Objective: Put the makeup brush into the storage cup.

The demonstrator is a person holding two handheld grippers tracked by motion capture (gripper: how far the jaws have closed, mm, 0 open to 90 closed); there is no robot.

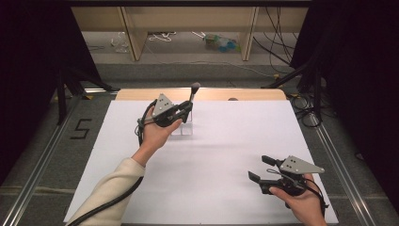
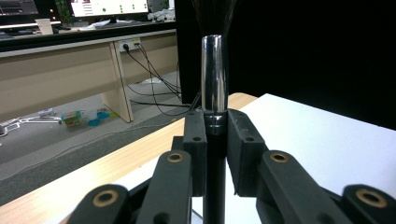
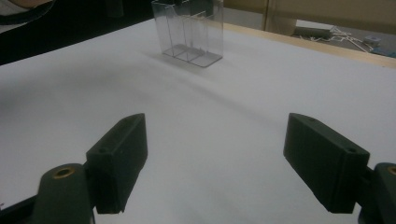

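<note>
Brush point(image 2: 214, 70) bristle tip cut off above left gripper point(image 2: 215, 140)

A black 5 point(image 1: 82, 128) is marked on the grey floor point(image 1: 56, 155) left of the table. The monitor point(image 2: 109, 7) in the left gripper view shows text too small to read.

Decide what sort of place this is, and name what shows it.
Probably a lab or office workroom: a white-topped table fenced by black curtains, wooden desks carrying monitors, and loose cables across the floor.
</note>
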